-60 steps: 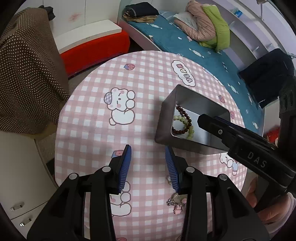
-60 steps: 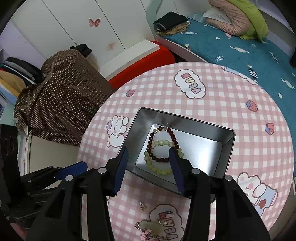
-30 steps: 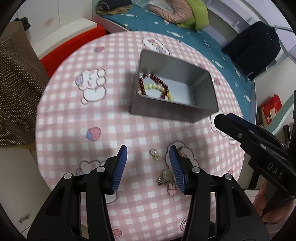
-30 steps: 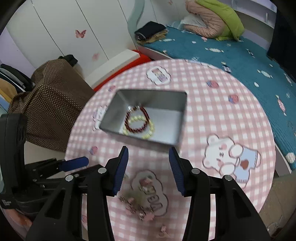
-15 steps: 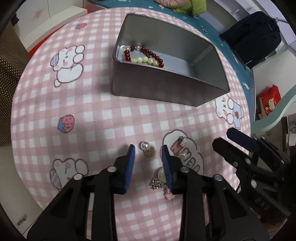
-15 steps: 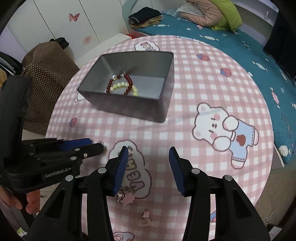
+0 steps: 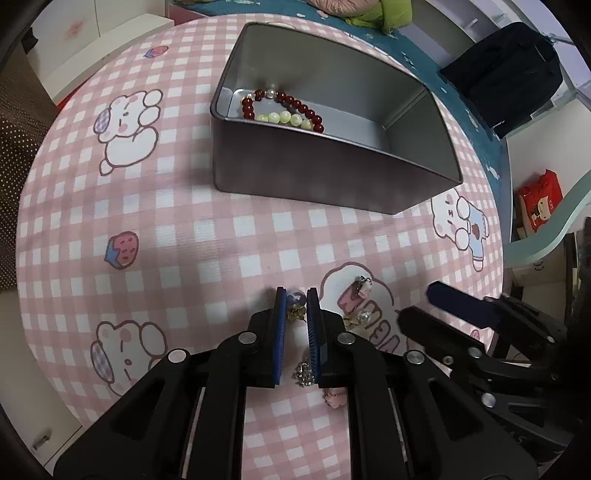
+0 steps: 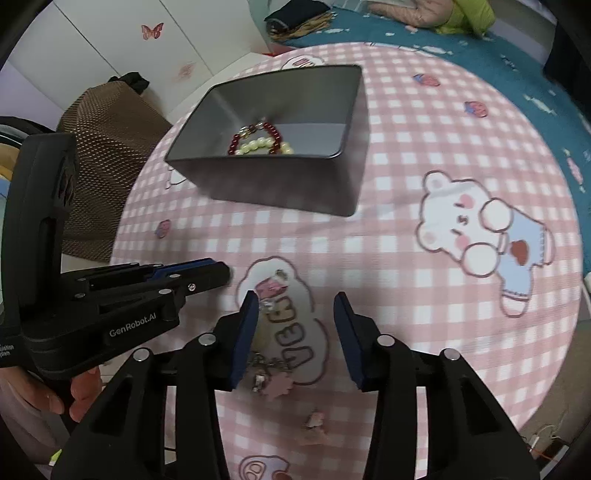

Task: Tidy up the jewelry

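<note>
On the table [image 7: 207, 229], w/ its pink-checked cartoon cloth, the left hand-held gripper [image 7: 296, 297] is low at the near edge, blue pads pressed on a pearl earring [image 7: 296, 298] from both sides; the earring's gold part sits just under the pearl, btwn the fingers. Right hand-held gripper [image 8: 295, 306] hangs beside it w/ fingers wide apart, holding nothing, over the "VEGA" cloud print. Near both: a 2nd pearl earring [image 7: 364, 315], a small pink charm [image 7: 364, 286], and a chain w/ pink pendant [image 8: 271, 380], all loose on the cloth. Farther back stands a grey metal tin [image 7: 332, 177], open-topped; inside lie a dark-red bead bracelet [image 7: 295, 103] and a pale-green bead bracelet [image 7: 284, 118], touching each other. Bed [image 8: 424, 35] w/ teal sheet behind the table.
</note>
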`<state>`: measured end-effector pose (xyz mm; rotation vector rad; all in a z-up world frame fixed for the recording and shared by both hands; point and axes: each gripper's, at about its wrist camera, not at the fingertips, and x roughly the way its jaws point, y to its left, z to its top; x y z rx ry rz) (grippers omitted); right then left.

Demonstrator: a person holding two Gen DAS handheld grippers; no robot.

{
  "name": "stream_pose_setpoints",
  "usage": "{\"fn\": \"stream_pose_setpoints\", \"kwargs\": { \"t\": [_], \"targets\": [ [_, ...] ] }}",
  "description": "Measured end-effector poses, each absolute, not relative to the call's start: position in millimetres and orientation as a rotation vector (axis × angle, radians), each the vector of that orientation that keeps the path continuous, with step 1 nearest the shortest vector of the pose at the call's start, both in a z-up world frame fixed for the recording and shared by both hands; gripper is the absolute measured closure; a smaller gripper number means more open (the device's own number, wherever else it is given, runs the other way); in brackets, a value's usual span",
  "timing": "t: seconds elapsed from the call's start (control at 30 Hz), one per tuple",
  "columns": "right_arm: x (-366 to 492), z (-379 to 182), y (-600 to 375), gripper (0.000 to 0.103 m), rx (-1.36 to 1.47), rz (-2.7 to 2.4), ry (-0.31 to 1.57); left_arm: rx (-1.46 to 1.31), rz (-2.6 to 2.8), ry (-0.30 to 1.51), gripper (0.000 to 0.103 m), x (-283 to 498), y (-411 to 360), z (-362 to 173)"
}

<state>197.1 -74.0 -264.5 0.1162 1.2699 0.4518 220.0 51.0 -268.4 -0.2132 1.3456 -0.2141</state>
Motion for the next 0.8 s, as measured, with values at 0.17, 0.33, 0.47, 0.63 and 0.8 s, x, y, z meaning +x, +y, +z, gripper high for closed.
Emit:
{"fn": "stream_pose_setpoints", "kwargs": {
  "t": [0.17, 0.33, 0.47, 0.63, 0.8],
  "targets": [
    [197.3, -270.0, -64.6, 0.078, 0.127, 0.507, 1.3, -0.223, -0.209, 1.337, 0.092, 211.0, 54.7, -262.9],
    [198.4, -279.6, -57.3, 0.082, 0.141, 0.529, 1.337, -0.244, -0.202, 1.334, 0.092, 201.6, 60.0, -261.0],
    [199.8, -282.4, -52.8, 0.084, 0.128, 0.537, 1.343, -0.252, -0.198, 1.332, 0.092, 195.5, 65.8, -258.1],
    [199.1, -283.2, -45.4, 0.088, 0.077, 0.548, 1.339, -0.257, -0.198, 1.322, 0.092, 189.3, 64.9, -256.4],
    [198.2, -283.3, -45.3, 0.092, 0.049, 0.553, 1.312, -0.26, -0.198, 1.318, 0.092, 185.4, 66.9, -253.6]
  ]
}}
